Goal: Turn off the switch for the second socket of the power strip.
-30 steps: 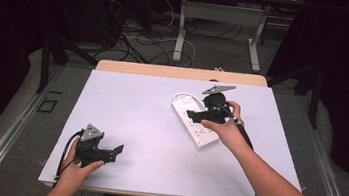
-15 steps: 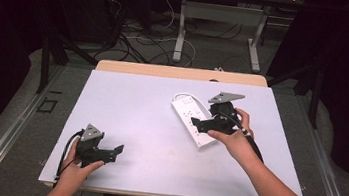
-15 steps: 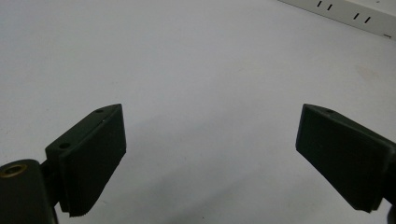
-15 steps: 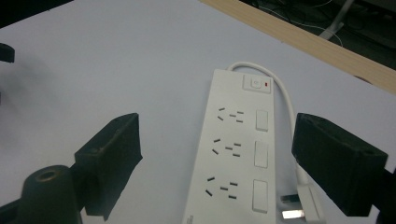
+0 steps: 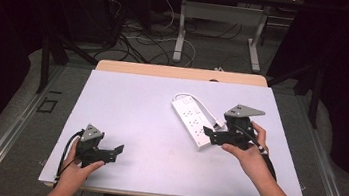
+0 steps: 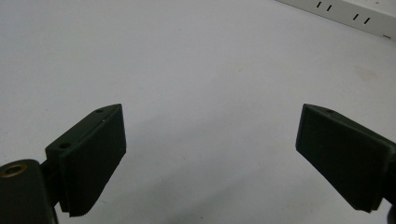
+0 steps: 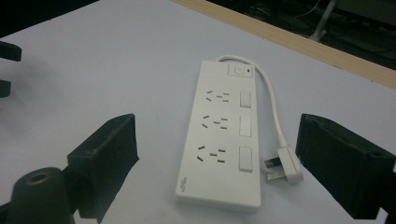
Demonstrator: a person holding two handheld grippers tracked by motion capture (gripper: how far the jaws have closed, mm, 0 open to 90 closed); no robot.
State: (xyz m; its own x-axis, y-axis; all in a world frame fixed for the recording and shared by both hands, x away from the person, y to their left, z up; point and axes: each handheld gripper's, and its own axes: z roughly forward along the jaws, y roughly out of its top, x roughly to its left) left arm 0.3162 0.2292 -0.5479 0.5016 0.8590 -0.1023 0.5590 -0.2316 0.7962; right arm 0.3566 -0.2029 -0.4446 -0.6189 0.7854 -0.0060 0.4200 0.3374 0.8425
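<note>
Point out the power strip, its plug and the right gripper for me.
power strip (image 7: 219, 140), right gripper view, white top face by the middle sockets.
plug (image 7: 286, 169), right gripper view, white plug body.
right gripper (image 5: 209, 134), high view, midway between its open jaw tips.

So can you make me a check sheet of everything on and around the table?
Surface: white table, bare apart from one item; wooden strip along its far edge.
Job's things: white power strip with three sockets and switches, lying flat; its plug rests on the table beside it.
Clutter: nothing seen.
Grippers: left claw open, near the front left corner; right claw open, at the strip's near end.
Cables: the strip's white cord curls alongside it; loose cables on the floor.
Surroundings: dark room, desk legs beyond.
</note>
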